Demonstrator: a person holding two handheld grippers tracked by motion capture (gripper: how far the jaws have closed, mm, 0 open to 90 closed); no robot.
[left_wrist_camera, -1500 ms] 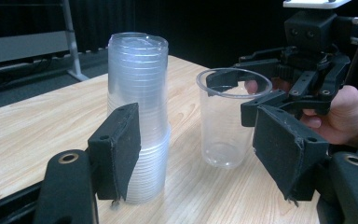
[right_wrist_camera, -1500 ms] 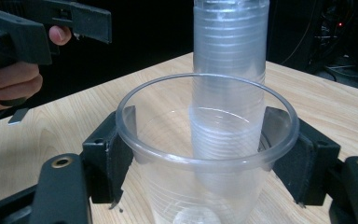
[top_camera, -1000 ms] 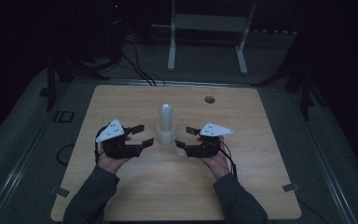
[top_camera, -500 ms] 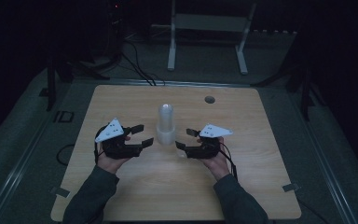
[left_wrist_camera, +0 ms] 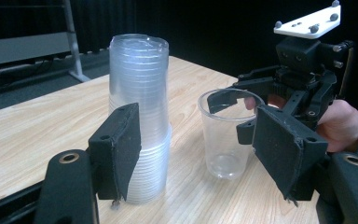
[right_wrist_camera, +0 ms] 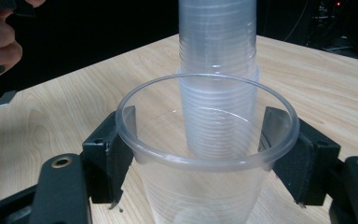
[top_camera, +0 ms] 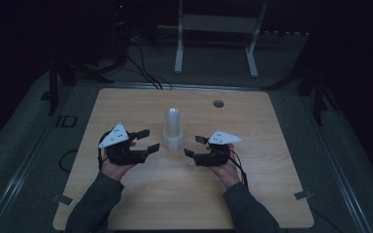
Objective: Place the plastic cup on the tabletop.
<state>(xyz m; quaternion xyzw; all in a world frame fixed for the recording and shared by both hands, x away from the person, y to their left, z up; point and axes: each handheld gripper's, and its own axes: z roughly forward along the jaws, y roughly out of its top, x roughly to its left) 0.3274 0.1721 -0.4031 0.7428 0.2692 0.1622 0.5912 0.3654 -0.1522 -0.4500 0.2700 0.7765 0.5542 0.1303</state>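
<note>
**A:** ok so biggest thing first, the wooden table (top_camera: pixel 141 204), light grain, dark room all around it, with a white metal stand (top_camera: pixel 213 29) on the floor behind. What's actually on it?

**B:** A tall stack of clear plastic cups (top_camera: pixel 172 128) standing upright near the middle, rims down. Then one single clear cup (left_wrist_camera: pixel 226 135) standing upright on the table just to the right of the stack, rim up. There's also a small round hole (top_camera: pixel 218 103) in the tabletop farther back.

**A:** and the grippers?

**B:** The right gripper (top_camera: pixel 193 146) has its jaws on either side of that single cup. In the right gripper view both pads sit right against the cup wall just under the rim, so it looks clamped on it, cup base on the wood.

**A:** left one?

**B:** The left gripper (top_camera: pixel 148 140) has its jaws apart with nothing between them. It sits just left of the stack. In the left gripper view one pad (left_wrist_camera: pixel 121 149) overlaps the stack's lower part, but I can't tell if it's touching.
</note>
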